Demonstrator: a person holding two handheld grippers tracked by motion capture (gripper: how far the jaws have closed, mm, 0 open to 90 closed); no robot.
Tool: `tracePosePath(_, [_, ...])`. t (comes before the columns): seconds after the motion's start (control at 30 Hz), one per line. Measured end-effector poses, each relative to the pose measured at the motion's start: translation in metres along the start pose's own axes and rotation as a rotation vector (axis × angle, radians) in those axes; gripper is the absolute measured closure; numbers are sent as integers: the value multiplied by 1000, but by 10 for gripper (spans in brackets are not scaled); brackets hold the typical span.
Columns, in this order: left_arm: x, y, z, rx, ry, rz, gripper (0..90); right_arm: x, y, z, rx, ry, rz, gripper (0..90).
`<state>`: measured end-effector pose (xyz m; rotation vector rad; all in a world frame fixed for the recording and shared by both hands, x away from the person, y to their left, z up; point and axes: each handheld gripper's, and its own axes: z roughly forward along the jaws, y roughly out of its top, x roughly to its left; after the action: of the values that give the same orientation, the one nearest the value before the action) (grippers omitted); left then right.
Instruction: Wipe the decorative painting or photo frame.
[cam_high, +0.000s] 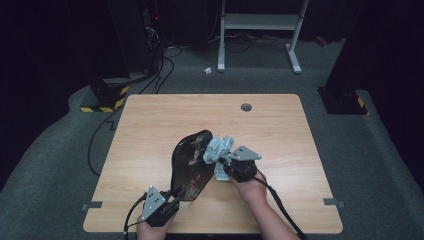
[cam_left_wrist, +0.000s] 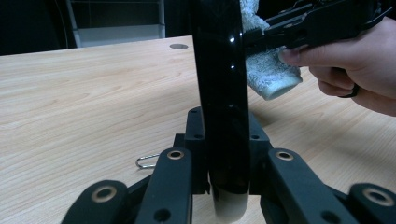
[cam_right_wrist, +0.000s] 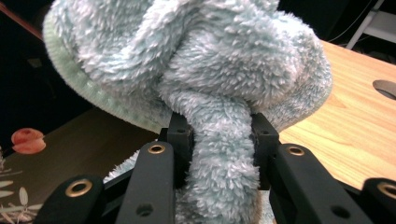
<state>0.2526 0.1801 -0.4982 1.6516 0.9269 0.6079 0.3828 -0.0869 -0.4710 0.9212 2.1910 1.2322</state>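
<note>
Gripping a glossy black oval tray with painted flowers (cam_high: 191, 165) by its near edge, the left gripper (cam_high: 173, 196) has its jaws clamped on the rim, tray standing tilted up off the wooden bench (cam_high: 150, 130). In the left gripper view the tray (cam_left_wrist: 219, 93) rises edge-on between the jaws, pads pressed to both faces. Right gripper (cam_high: 226, 164) has its jaws shut tight on a fluffy pale blue-green cloth (cam_high: 218, 148); in the right gripper view a twisted neck of the cloth (cam_right_wrist: 219, 154) is pinched between the pads, the rest bunched above. Cloth touches the tray's upper right edge. Right hand (cam_high: 250, 186) sits behind its gripper. Tray is mid-bench, toward the near side.
</note>
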Motion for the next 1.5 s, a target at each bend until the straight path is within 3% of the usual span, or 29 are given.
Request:
tracePosePath(0.23, [0,0,0,-2,2,-2,780,26,-7,-6,-3,57,-41,684])
tracePosePath(0.53, [0,0,0,-1,0,-2,779,59,-20,-12,-16,141,-46,683])
tracePosePath(0.73, [1,0,0,2,-3,-3,779,52,-20,-10,-9,126,-40,683])
tracePosePath(0.9, [1,0,0,4,-6,-1,779,32,-18,-2,8,79,-20,683])
tracePosePath(1.03, [1,0,0,2,-8,-4,778,14,-17,4,17,43,24,684])
tracePosePath(1.13, [1,0,0,3,-8,-7,779,9,-17,6,26,24,34,684])
tracePosePath(1.27, [1,0,0,6,-7,-1,779,18,-20,4,33,37,14,684])
tracePosePath(1.5, [1,0,0,6,-4,-4,779,45,-36,-1,52,119,7,683])
